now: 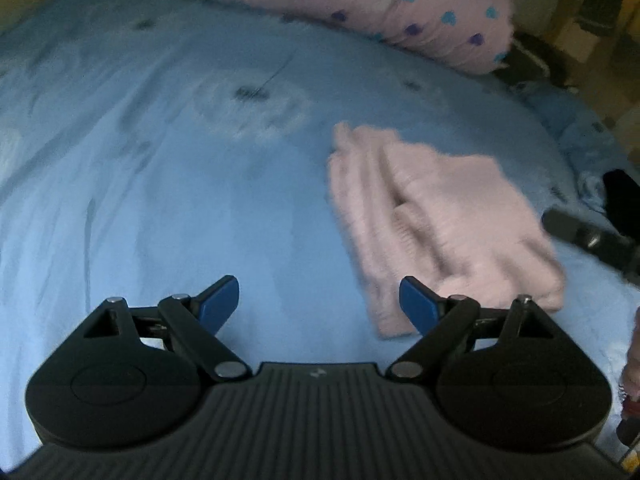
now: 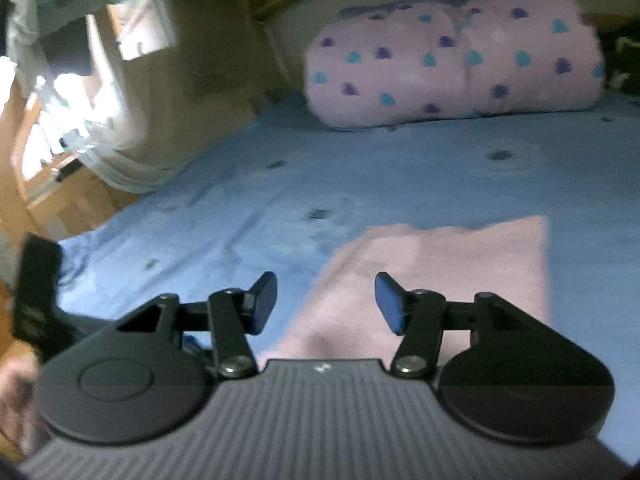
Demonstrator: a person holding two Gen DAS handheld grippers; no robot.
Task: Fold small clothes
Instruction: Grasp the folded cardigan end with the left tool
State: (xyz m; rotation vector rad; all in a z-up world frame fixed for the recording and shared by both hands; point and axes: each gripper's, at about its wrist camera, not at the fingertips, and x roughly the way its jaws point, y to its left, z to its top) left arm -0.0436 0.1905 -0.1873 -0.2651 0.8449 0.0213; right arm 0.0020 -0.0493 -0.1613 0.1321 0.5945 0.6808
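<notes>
A small pale pink knitted garment point(image 1: 436, 220) lies folded into a rough rectangle on the blue bed sheet point(image 1: 160, 184). My left gripper point(image 1: 319, 304) hovers just in front of its near left corner, jaws wide apart with only sheet between the blue pads. In the right wrist view the same pink garment point(image 2: 424, 272) lies under and ahead of my right gripper point(image 2: 326, 300), whose jaws stand apart above the cloth without touching it. A dark part of the right gripper point(image 1: 592, 240) shows at the right edge of the left wrist view.
A pink rolled blanket with blue and purple hearts point(image 2: 452, 64) lies across the far end of the bed. The bed's left edge point(image 2: 132, 216) drops to a wooden floor and a wall with white cloth. Dark items point(image 1: 616, 192) sit at the right side.
</notes>
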